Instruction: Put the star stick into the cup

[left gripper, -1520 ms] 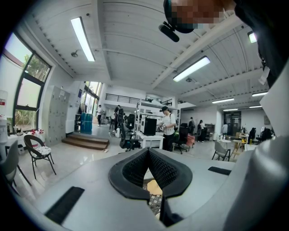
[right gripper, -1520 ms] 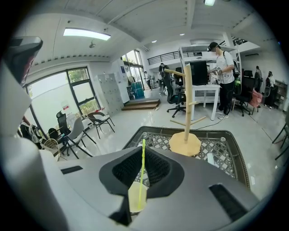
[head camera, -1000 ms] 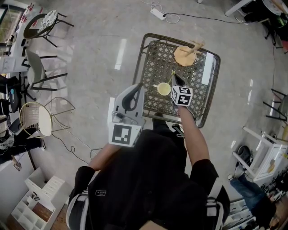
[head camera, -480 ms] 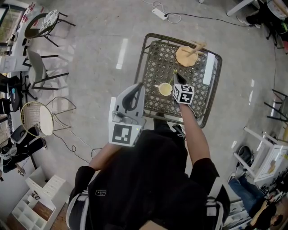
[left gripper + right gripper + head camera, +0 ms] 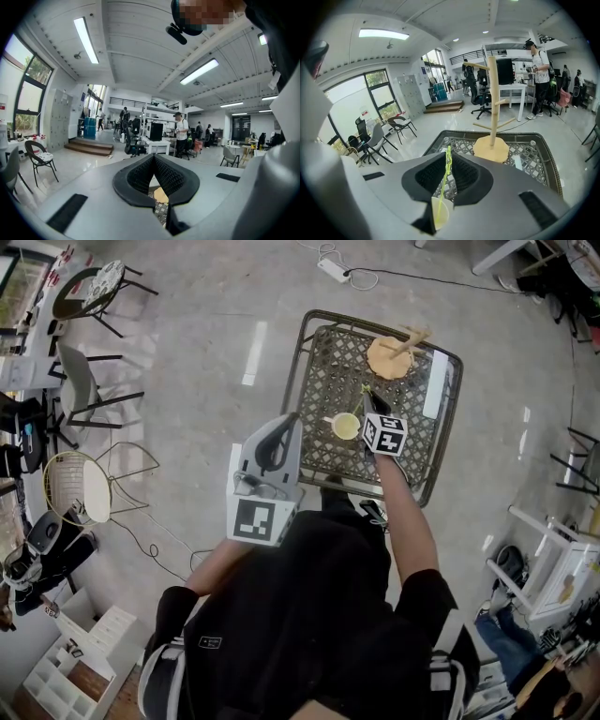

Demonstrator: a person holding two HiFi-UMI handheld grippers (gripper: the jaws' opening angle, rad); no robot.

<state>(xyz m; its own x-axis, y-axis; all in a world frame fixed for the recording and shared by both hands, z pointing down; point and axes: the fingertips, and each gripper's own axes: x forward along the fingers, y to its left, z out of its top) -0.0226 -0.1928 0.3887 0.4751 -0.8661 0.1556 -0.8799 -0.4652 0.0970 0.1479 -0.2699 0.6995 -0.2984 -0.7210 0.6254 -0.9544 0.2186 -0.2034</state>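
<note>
A pale yellow cup point(image 5: 345, 426) stands on the metal lattice table point(image 5: 319, 362) near its front edge. My right gripper point(image 5: 367, 399) is just right of the cup, shut on the thin yellow-green star stick point(image 5: 364, 391). In the right gripper view the star stick point(image 5: 445, 178) runs down from between the jaws, which are closed on it, and its lower end sits inside the cup point(image 5: 439, 214). My left gripper point(image 5: 293, 418) hangs shut and holding nothing off the table's front left corner. In the left gripper view its fingertips point(image 5: 153, 157) meet.
A wooden peg stand point(image 5: 389, 356) on a round base stands at the table's far side, also visible in the right gripper view point(image 5: 491, 140). A white strip point(image 5: 433, 395) lies along the right rim. Chairs point(image 5: 84, 488) stand on the floor to the left.
The right gripper with the stick has edged slightly toward the far side of the table, beside the cup. The left gripper has not moved.
</note>
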